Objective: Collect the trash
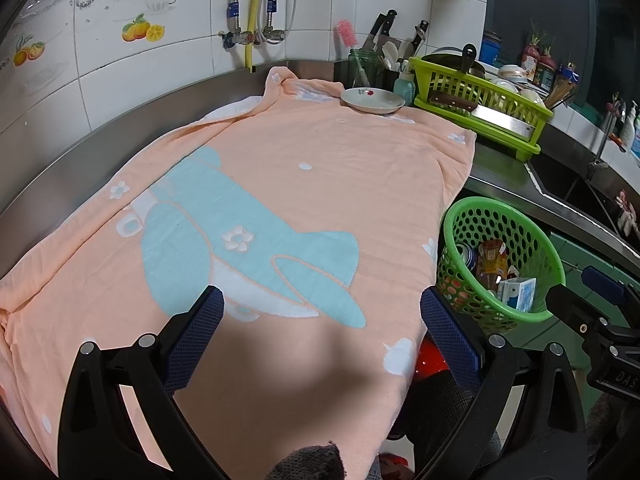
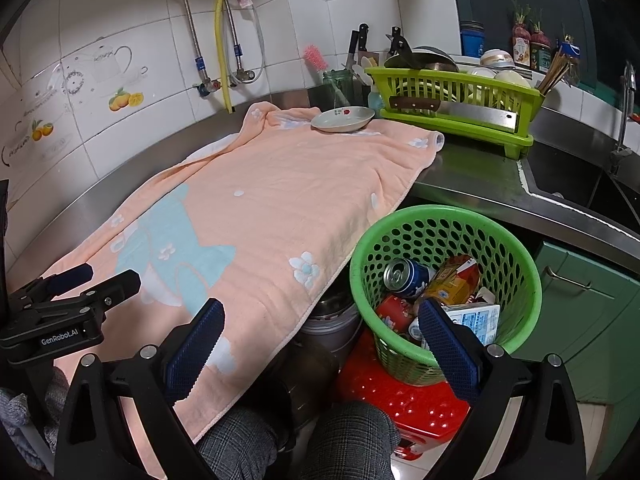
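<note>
A round green perforated basket (image 2: 516, 248) (image 1: 532, 236) stands on a red stool (image 2: 384, 392) beside the counter. Inside it lie a blue drink can (image 2: 406, 278), a red can (image 2: 394, 312), an orange snack wrapper (image 2: 454, 280) and a white carton (image 2: 480, 316). My left gripper (image 1: 320, 312) hovers open over the peach towel (image 1: 300, 184) with nothing between its fingers. My right gripper (image 2: 320, 324) is open too, its right finger in front of the basket and its left over the towel's edge. The left gripper (image 2: 92, 282) also shows at the left of the right wrist view.
A small white dish (image 1: 372, 100) sits on the towel's far end. A lime dish rack (image 2: 456, 120) with a cleaver (image 2: 460, 110), knives and bowls stands behind. A sink (image 2: 580, 188) lies to the right. A metal pot (image 2: 332, 316) stands under the counter. A person's knees (image 2: 296, 440) show below.
</note>
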A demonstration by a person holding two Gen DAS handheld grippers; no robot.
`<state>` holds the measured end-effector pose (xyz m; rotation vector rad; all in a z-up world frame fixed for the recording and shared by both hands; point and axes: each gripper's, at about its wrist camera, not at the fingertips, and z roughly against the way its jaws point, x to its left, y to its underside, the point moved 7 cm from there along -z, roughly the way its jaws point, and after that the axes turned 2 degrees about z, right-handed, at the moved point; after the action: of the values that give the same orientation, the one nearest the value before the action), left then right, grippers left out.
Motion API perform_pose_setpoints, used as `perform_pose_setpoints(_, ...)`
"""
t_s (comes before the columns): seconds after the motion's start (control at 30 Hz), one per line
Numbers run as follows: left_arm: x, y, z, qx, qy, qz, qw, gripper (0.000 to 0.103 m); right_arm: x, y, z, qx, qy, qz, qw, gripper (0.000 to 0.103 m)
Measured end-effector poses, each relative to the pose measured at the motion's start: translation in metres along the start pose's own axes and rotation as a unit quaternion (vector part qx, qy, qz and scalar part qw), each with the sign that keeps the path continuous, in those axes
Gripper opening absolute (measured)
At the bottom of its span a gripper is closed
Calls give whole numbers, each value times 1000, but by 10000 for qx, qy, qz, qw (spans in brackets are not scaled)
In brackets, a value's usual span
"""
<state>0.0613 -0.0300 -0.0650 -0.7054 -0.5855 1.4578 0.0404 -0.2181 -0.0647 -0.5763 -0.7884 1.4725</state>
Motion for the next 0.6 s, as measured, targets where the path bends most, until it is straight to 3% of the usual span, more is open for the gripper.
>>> perform_pose_setpoints(0.6, -11, 0, 5, -96, 117, -131, 9998, 97, -3, -1, 0, -13, 4, 9, 10000, 94)
